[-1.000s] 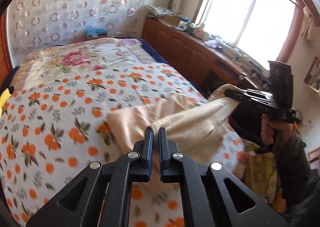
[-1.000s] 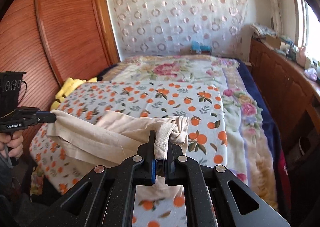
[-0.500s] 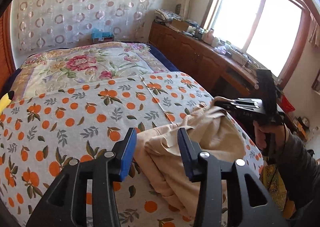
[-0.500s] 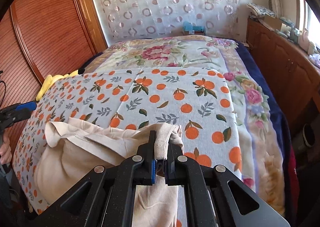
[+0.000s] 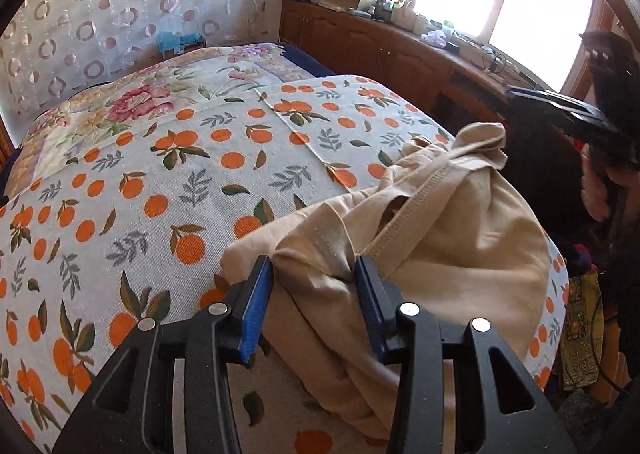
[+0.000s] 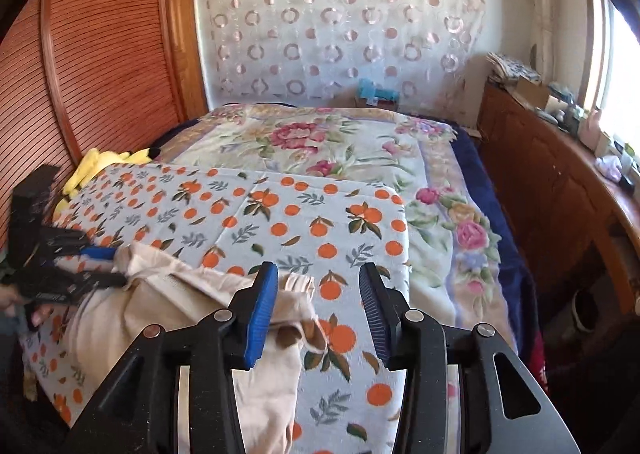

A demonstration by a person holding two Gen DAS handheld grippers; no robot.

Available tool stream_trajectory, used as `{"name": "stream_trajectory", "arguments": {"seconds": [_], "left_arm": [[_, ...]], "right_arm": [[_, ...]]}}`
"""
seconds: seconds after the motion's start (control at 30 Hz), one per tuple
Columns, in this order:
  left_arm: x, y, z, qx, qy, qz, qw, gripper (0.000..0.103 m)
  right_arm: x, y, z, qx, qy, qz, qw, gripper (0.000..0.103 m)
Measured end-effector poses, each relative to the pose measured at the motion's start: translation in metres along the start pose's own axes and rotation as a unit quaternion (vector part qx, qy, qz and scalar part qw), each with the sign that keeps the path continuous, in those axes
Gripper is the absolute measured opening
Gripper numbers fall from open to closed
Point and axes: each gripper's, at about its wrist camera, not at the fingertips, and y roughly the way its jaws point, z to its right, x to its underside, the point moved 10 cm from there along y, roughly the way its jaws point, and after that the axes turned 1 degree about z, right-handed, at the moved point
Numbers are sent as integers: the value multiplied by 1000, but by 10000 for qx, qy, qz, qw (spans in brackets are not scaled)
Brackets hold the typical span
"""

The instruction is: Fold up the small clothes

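A beige garment lies bunched at the near corner of the orange-print bed cover. My left gripper is open, low over the garment, with a loose fold of it lying between the blue pads. My right gripper has its jaws opening. The orange-print cover shows between them, and the garment trails off past the left finger. Each gripper appears in the other's view: the right gripper beyond the garment's knotted end, the left gripper at the garment's far side.
A floral blanket covers the far half of the bed. A wooden cabinet with clutter on top runs under the window on the right. A slatted wooden door and a yellow item are at the bed's left side.
Both grippers were shut on the stretched garment. The left opened first and sank toward it, then the right opened. The garment dropped into a heap on the bed.
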Motion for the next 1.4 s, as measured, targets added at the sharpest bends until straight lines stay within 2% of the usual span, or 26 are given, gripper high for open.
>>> {"name": "stream_trajectory", "arguments": {"seconds": [0.13, 0.27, 0.37, 0.57, 0.67, 0.73, 0.8, 0.9, 1.03, 1.13, 1.2, 1.23, 1.27, 1.3, 1.37, 1.4], "left_arm": [[-8, 7, -11, -151, -18, -3, 9999, 44], [-8, 15, -27, -418, -181, -110, 9989, 44], [-6, 18, -35, -467, -287, -144, 9984, 44], [-15, -6, -44, -504, -540, 225, 9970, 44], [-23, -20, -45, -497, -622, 398, 9960, 44], [-24, -24, -43, -496, -586, 386, 9963, 45], [-23, -25, -35, -330, -502, 371, 9975, 46], [-17, -16, -21, -83, -342, 268, 9990, 46], [-6, 6, -6, 50, -30, -110, 9999, 46], [-3, 22, -3, 63, 55, -268, 9996, 46], [-7, 26, -6, 29, 53, -209, 9998, 46], [-10, 28, -10, -109, 92, -150, 9998, 42], [-13, 29, -16, -351, 116, -94, 9993, 35], [-14, 31, -23, -419, 11, -107, 9991, 6], [-16, 31, -27, -150, -283, -133, 9994, 4], [-16, 28, -28, -152, -273, -91, 9995, 4]], "right_arm": [[28, -8, -13, -342, -223, -221, 9989, 48], [54, 1, -15, -415, -396, -553, 9968, 48], [62, 18, -14, -455, -427, -741, 9953, 48], [35, 52, -15, -739, -152, -563, 9956, 48], [27, 75, -7, -541, -154, -574, 9968, 48], [27, 90, -1, -388, -86, -673, 9969, 48], [31, 97, 6, -285, 44, -804, 9963, 48], [32, 91, 6, -292, 121, -744, 9967, 48], [30, 78, 6, -318, 230, -652, 9971, 48], [33, 74, 4, -419, 291, -694, 9963, 48], [38, 76, -1, -501, 310, -771, 9953, 48], [40, 78, -3, -510, 306, -798, 9950, 48], [40, 78, -3, -514, 297, -811, 9949, 48], [41, 80, -5, -537, 299, -820, 9947, 48], [40, 81, -3, -592, 356, -836, 9941, 48], [41, 82, -3, -612, 379, -843, 9938, 48]]}}
